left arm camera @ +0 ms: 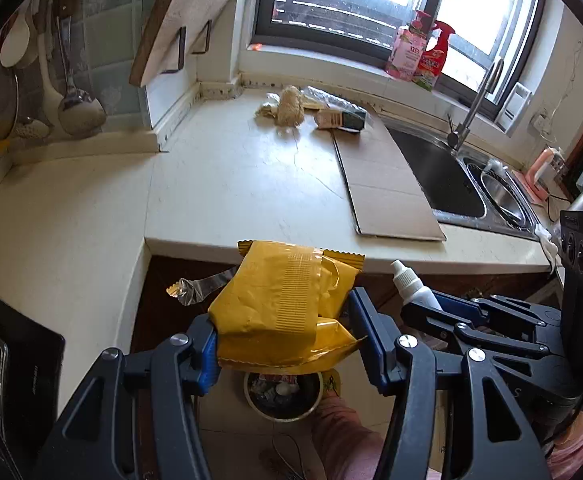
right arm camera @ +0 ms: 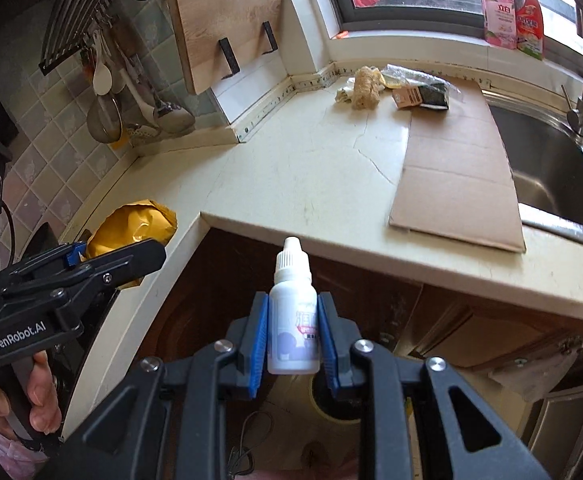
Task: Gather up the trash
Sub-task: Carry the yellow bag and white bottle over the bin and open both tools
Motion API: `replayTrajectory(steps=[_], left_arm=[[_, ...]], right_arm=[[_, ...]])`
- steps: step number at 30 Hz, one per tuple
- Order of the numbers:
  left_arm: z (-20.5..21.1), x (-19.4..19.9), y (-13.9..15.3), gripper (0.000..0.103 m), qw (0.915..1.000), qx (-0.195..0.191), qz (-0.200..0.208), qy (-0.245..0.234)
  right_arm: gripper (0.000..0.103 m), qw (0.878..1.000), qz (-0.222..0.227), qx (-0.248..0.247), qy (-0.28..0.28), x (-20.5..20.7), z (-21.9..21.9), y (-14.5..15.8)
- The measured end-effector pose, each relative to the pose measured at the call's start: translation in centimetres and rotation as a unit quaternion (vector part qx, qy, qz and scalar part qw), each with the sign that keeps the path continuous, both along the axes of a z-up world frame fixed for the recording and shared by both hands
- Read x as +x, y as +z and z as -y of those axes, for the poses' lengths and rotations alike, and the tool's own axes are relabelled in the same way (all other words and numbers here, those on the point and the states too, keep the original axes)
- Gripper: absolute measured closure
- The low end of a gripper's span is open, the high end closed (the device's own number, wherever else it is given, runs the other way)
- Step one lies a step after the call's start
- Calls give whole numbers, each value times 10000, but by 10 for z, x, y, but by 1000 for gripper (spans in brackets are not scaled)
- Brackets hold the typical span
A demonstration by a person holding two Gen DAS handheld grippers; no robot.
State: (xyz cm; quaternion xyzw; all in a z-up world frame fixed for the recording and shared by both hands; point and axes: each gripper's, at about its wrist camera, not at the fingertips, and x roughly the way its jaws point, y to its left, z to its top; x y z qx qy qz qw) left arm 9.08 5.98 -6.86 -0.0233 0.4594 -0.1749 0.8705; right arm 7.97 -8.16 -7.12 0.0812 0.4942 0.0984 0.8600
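- Left wrist view: a crumpled yellow wrapper [left arm camera: 283, 304] is clamped by the left gripper [left arm camera: 291, 344]; a trash bin [left arm camera: 283, 394] is seen below.
- Right wrist view: a small white dropper bottle [right arm camera: 293, 312] is pinched upright by the right gripper [right arm camera: 293, 344].

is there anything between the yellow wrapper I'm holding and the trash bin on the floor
Nothing visible. The left gripper holds the yellow wrapper past the counter edge, above the open trash bin, with only bare air between them. The right gripper, holding the dropper bottle, stands off to the side.

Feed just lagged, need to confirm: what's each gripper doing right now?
Left gripper: shut on the yellow wrapper.
Right gripper: shut on the small white dropper bottle.
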Motion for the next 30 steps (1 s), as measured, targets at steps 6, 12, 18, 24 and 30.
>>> replayTrajectory(steps=[6,12,18,24,30], left_arm=[[6,-24,-42,48,9984,-93,-527,-180],[15,-32,-99,48,9942,7,-1043,-273],[27,-32,-184,48,9877,199,-1519,-299],[34,-28,-292,48,9807,274,-1925,-231],[31,-15,-400,28,9779,205,-2060,-309]], right_arm=[[79,9981,-560,79,-261,-29,6,-37],[79,9923,-1132,91,-494,-48,15,-86],[79,9841,-1659,150,-609,-52,21,-152],[78,9759,-2083,130,-640,-44,26,-249],[78,9709,-2303,209,-618,-33,34,-359]])
